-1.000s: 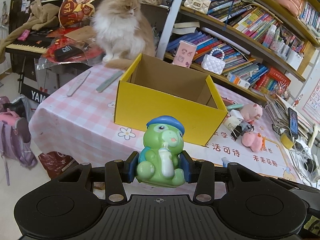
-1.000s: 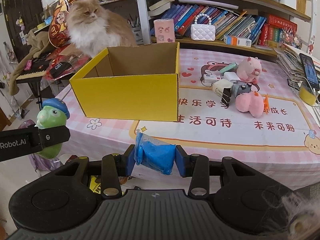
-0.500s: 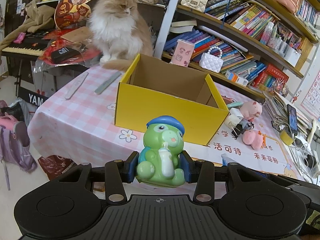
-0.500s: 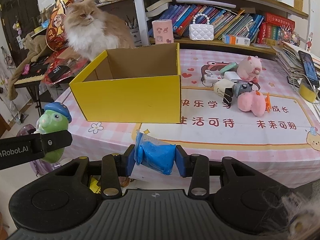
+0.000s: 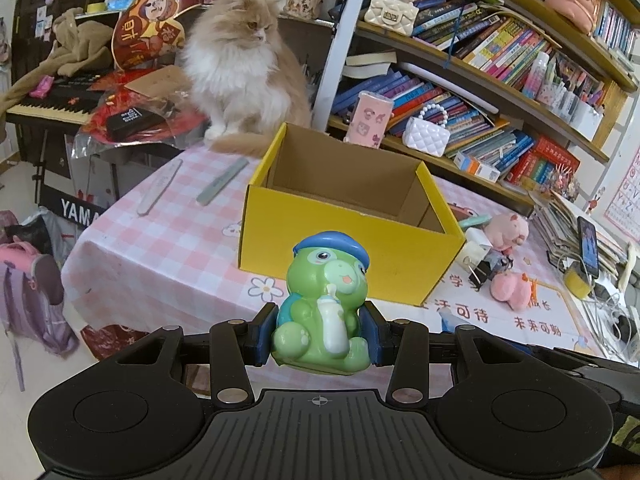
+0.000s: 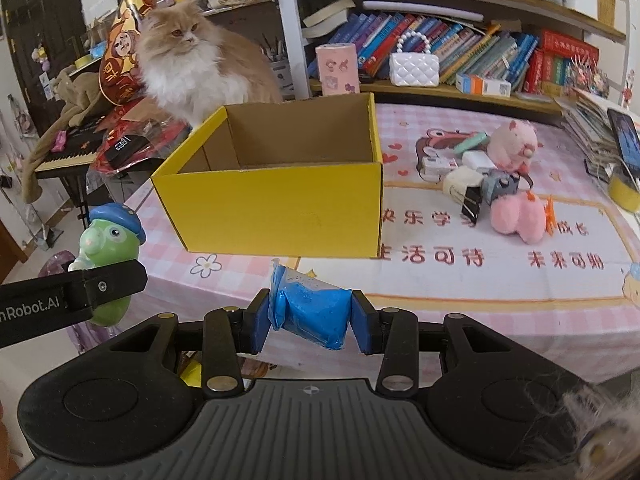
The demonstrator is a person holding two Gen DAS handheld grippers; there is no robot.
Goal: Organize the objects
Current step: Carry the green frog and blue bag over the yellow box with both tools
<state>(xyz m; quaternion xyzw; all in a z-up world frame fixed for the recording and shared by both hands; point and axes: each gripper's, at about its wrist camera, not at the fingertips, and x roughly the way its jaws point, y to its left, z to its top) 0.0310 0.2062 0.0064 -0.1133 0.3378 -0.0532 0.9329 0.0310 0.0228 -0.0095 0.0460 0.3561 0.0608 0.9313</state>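
My left gripper [image 5: 320, 338] is shut on a green frog toy [image 5: 324, 308] with a blue cap and a bottle, held in the air before the table's near edge. The toy also shows at the left of the right wrist view [image 6: 108, 248]. My right gripper [image 6: 311, 320] is shut on a blue packet [image 6: 310, 310], also held near the table edge. An open yellow cardboard box [image 5: 348, 236] stands on the pink checked tablecloth ahead of both grippers; it also shows in the right wrist view [image 6: 276, 204]. What I see of its inside is bare.
A long-haired cat [image 5: 240, 68] sits behind the box. Pink plush pigs [image 6: 516, 216], binder clips and small items lie right of the box. Two flat sticks [image 5: 222, 182] lie left of it. A bookshelf [image 5: 480, 80] runs behind; a phone [image 6: 624, 140] stands at the far right.
Both grippers have moved a little closer to the yellow box and risen slightly, each still holding its object. The cat has turned its head a little.
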